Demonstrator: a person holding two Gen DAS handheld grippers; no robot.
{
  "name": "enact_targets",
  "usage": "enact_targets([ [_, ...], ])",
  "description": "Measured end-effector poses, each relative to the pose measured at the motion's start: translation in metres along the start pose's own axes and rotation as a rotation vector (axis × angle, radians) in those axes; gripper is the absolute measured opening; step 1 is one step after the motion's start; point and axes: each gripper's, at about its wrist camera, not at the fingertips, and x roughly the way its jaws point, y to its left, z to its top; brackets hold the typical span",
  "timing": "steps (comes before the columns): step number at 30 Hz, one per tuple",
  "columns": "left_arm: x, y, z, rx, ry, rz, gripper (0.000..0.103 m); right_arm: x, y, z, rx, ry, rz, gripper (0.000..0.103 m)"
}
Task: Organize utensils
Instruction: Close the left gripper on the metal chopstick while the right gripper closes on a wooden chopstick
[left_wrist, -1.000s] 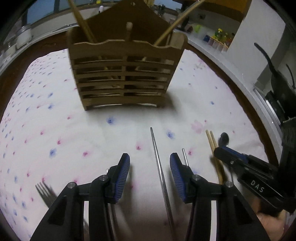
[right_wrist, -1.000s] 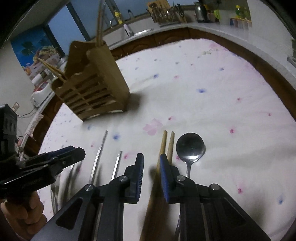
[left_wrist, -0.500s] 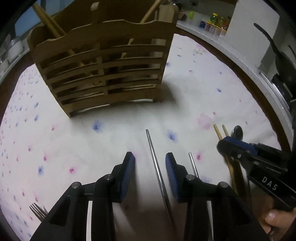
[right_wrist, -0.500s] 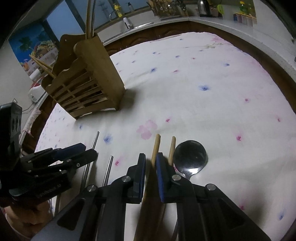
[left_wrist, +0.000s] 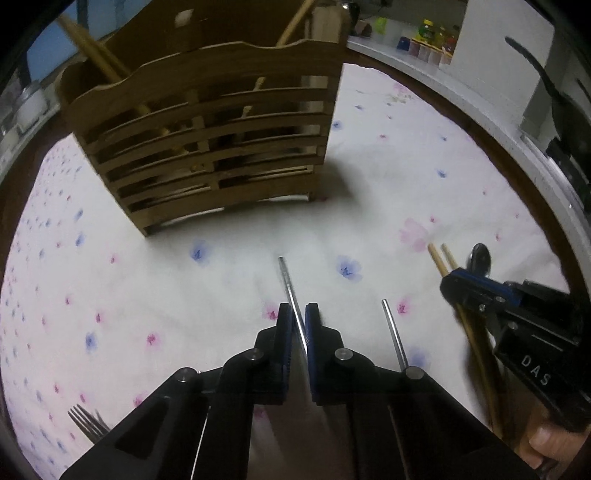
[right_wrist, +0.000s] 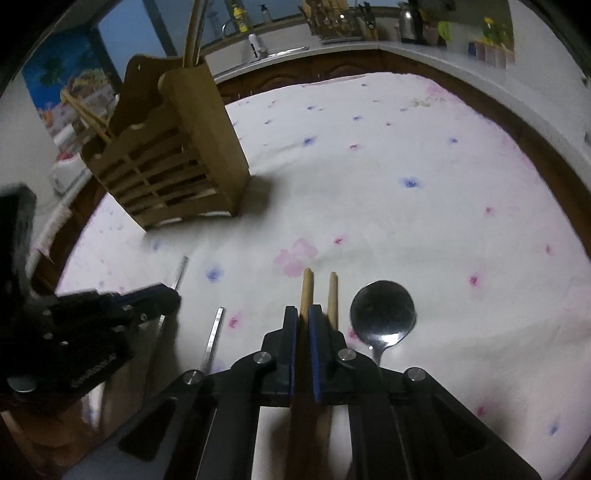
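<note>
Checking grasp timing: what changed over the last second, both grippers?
Both sets of jaws closed. The left gripper moved toward the wooden caddy and clamped one metal chopstick. The right gripper clamped the left wooden chopstick. The second metal chopstick, other wooden chopstick, spoon and fork stayed flat.

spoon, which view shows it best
The right wrist view: the spoon lies bowl-up on the cloth, right of the right gripper, bowl and neck plain. The left wrist view shows only a dark sliver of its bowl behind that gripper.
</note>
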Motion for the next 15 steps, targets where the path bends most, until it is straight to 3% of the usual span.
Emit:
enact_targets([
  [15,-0.095,0.039,-0.031,-0.123,-0.181,-0.140,0.002,-0.073,0.023,-0.004,-0.026,-0.141,0.088,0.006],
])
